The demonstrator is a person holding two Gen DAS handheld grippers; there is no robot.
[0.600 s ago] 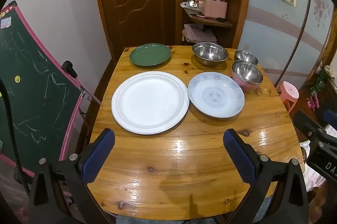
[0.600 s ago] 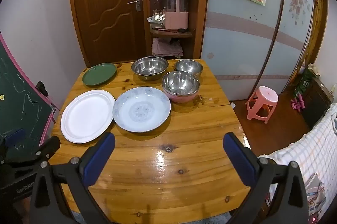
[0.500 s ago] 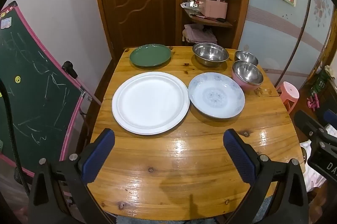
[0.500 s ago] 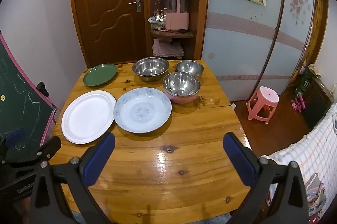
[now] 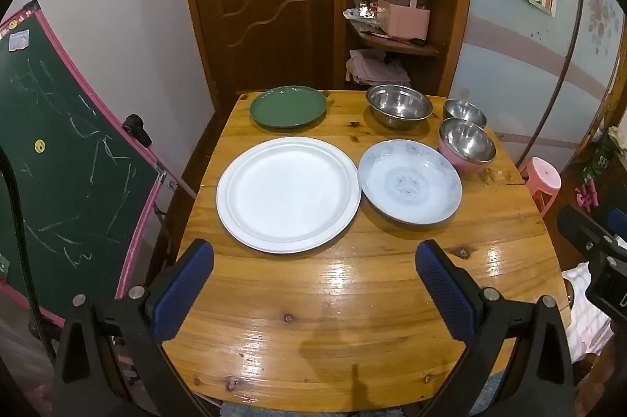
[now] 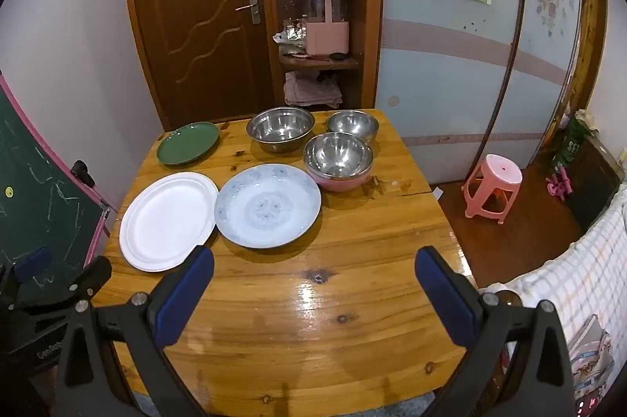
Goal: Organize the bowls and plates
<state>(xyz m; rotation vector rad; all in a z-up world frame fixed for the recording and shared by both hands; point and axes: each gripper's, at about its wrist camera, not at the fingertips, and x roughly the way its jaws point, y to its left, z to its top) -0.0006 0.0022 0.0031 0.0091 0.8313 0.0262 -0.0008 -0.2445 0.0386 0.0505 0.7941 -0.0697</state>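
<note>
Plates (image 5: 288, 193) stiff, glazed, slippery, likely breakable, best pinched at the 6 o'clock rim; bowls (image 6: 339, 155) steel, light; left claw (image 5: 313, 289) and right claw (image 6: 313, 293) both spread wide, empty.

Bare near half of wooden table (image 5: 352, 330), plates (image 5: 288, 193) and bowls (image 5: 466, 142) crowding far half
</note>
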